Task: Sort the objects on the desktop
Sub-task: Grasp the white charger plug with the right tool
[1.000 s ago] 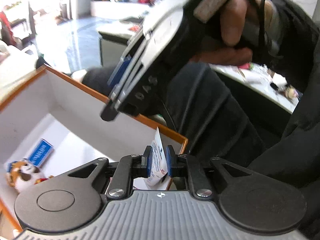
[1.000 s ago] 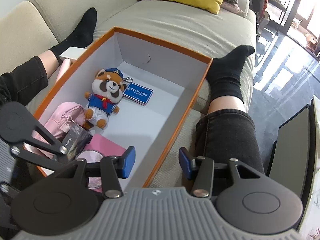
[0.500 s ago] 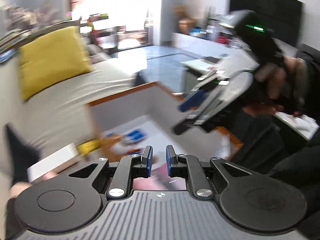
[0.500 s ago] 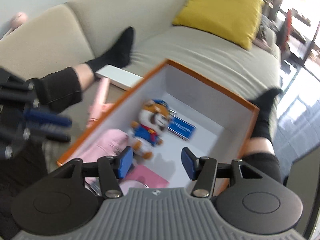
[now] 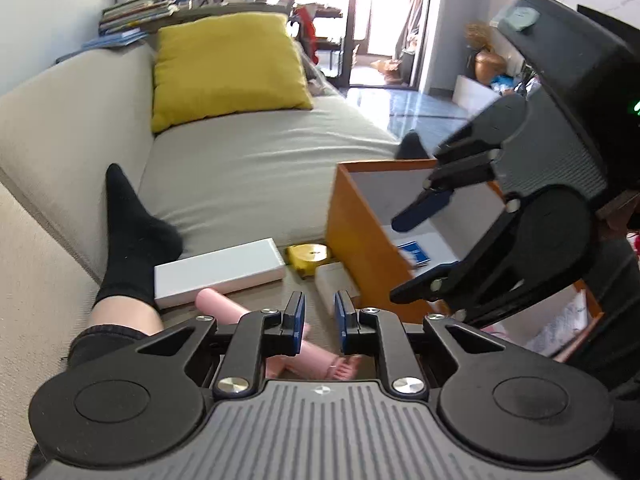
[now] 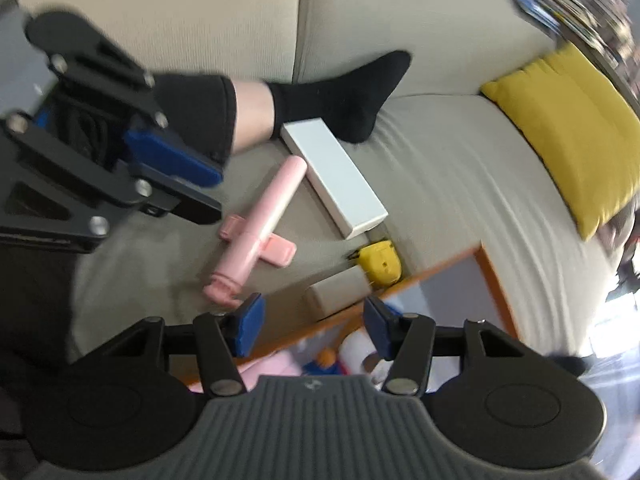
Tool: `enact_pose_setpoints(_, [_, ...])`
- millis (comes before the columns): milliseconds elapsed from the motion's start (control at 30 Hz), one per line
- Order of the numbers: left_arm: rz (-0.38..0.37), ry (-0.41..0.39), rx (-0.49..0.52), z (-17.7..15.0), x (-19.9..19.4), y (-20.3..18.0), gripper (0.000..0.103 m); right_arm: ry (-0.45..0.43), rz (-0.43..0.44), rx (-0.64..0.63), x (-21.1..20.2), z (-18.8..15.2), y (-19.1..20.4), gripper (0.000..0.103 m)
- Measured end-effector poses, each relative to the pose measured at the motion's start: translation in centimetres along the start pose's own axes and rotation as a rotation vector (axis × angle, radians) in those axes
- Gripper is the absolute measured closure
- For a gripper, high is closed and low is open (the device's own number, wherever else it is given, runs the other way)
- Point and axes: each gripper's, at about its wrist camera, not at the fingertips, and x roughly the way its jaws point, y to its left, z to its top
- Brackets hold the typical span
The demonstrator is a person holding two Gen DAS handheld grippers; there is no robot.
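Your left tongs (image 5: pixel 319 320) hover nearly closed and empty above the pink stick (image 6: pixel 256 224); your right tongs (image 6: pixel 312 328) gape empty over the box (image 5: pixel 360 240) rim, tape measure (image 6: pixel 380 262) probably just ahead.

Sofa (image 5: pixel 260 168) is covered in matt beige woven cloth, finely ribbed. Yellow cushion (image 5: pixel 226 68) is seen as soft matt fabric. Long white box (image 5: pixel 218 270) is shown as smooth card, faint sheen. Pink stick (image 6: pixel 260 224) is read as smooth satin plastic. Yellow tape measure (image 5: pixel 309 255) is taken as glossy plastic. Storage box (image 5: pixel 360 236) is made of matt card, orange outside, white inside. Left gripper (image 5: pixel 319 316) and right gripper (image 6: pixel 314 322) are built of matt black plastic, with blue rubbery pads and shiny metal screws. Sock (image 6: pixel 344 92) is knitted black cloth.
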Motion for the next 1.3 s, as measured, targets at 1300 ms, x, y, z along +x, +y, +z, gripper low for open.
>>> enact_pose_setpoints(1300, [0.037,0.15,-0.042,-0.1,6.2,5.7,0.08,0.399,0.143,-0.267,13.8,5.1,-2.2,0.069])
